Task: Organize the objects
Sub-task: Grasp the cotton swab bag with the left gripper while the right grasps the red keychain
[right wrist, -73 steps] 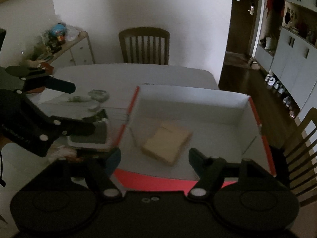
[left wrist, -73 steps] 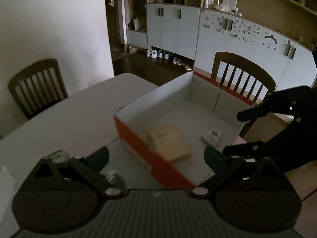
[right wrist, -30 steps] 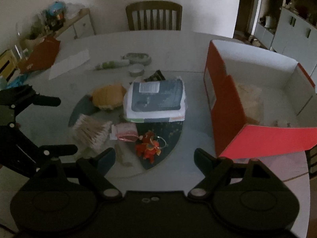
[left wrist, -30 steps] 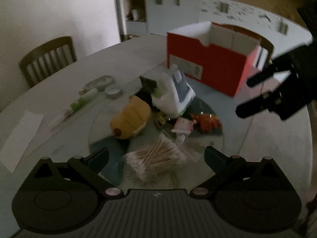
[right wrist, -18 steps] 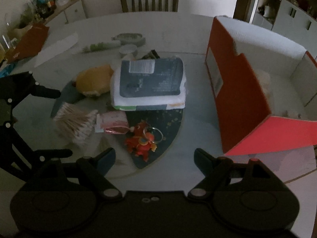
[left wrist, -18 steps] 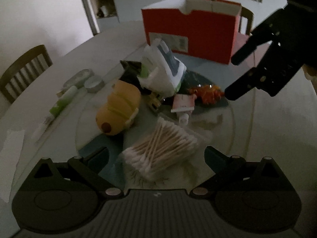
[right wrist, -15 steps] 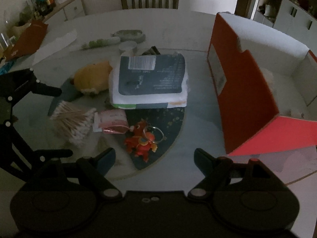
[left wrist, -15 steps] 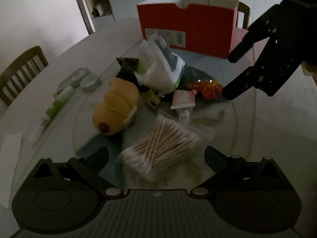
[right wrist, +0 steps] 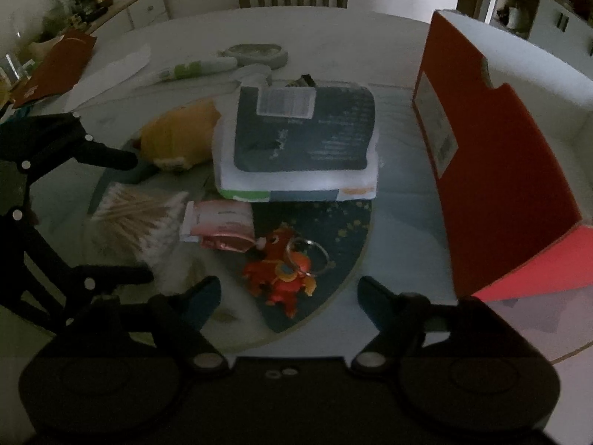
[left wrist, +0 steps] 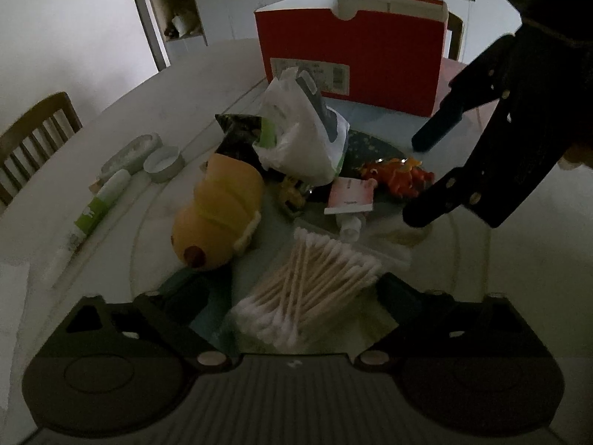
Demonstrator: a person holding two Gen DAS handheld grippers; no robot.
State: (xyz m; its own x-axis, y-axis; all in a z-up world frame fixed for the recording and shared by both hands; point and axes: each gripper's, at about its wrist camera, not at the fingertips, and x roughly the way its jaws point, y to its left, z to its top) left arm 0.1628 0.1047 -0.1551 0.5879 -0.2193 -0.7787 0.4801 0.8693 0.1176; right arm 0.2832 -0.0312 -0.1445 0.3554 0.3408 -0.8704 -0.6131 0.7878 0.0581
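While poised over the clutter, spread wide with jaws just closing a little, nothing pinched yet.

Straddling the cotton swab bundle (left wrist: pixel 307 289) with the left gripper (left wrist: pixel 292 296), and the red dragon keychain (right wrist: pixel 283 272) with the right gripper (right wrist: pixel 287 298); both on the glass turntable (right wrist: pixel 404 222), near its front edge. Beyond, wipes pack (right wrist: pixel 300 141), yellow plush (left wrist: pixel 218 211), then red box (left wrist: pixel 352 59), bare tabletop (left wrist: pixel 519 278) at the rim.

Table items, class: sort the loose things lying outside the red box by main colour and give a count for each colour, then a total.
Yellow: 1, plush toy
Red-orange: 1, keychain figure
Pink: 1, small tube
White and dark blue: 1, tissue pack
White and tan: 1, cotton swab bundle
White and green: 1, long tube
Total: 6
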